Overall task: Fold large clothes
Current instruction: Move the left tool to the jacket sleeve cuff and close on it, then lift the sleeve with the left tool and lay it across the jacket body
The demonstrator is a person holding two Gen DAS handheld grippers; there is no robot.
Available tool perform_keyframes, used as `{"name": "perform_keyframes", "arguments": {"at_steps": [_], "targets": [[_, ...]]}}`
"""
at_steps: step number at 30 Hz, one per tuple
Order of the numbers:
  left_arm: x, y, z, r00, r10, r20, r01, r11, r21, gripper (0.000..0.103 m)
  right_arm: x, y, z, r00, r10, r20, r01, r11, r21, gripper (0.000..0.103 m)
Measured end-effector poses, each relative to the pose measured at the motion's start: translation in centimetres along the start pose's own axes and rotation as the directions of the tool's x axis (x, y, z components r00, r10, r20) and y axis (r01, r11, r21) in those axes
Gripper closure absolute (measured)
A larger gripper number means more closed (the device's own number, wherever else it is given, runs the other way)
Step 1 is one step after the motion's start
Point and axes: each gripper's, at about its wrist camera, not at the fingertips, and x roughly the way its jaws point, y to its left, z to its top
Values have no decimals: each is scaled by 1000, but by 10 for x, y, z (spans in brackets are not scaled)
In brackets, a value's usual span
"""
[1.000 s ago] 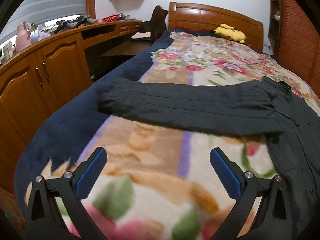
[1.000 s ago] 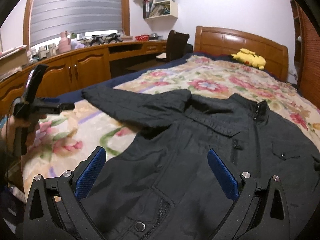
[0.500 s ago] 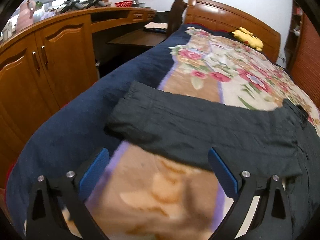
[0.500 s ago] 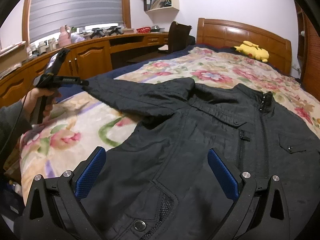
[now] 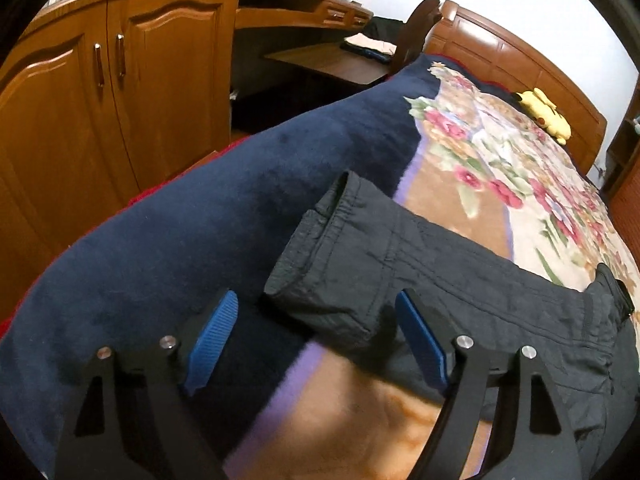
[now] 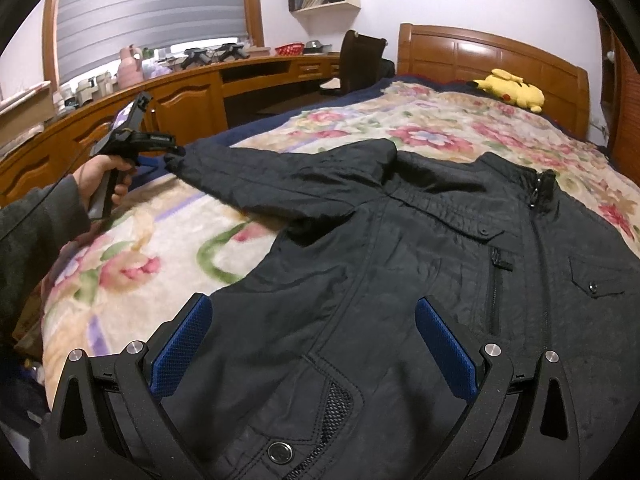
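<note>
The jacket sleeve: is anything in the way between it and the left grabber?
No, nothing visible is. The left gripper has just been closing, its pads either side of the sleeve cuff but not pressing it. Only the blanket lies underneath.

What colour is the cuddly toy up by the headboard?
Yellow. The cuddly toy shows best in the right wrist view.

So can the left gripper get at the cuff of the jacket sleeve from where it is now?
Probably yes. The left gripper sits right at the sleeve cuff, its jaws apart and just closing, with the cuff's corner between the pads but not yet pinched. Only blanket lies around it; nothing blocks the way.
</note>
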Motion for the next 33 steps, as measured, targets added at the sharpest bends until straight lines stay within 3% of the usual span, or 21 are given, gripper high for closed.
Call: {"name": "perform_keyframes", "arguments": {"at_steps": [3,4,8,13,19,25,33], "targets": [[3,0,-2,1000,-8,3,8,1000,-1,44,2,0,-1,1000,2,-5,-2,1000,0,0],[3,0,-3,1000,-18,3,18,1000,-1,61,2,-1,-1,1000,2,-6,-2,1000,-1,0],[-1,-7,-4,999,-42,-11,43,999,25,91,3,0,-1,1000,0,-10,0,1000,-7,0],[-29,-33,-3,997,-80,11,79,993,91,97,2,1,-1,1000,2,-5,-2,1000,3,0],[-87,-93,-11,987,-153,57,138,969,205,99,-9,-3,4,1000,4,19,-4,1000,14,0],[-136,-154,-31,976,-205,72,171,928,330,99,-30,-8,11,998,-1,59,0,1000,22,0],[-186,-224,-72,951,-307,40,256,854,453,100,-51,-15,18,995,-13,99,13,1000,7,0]]}}
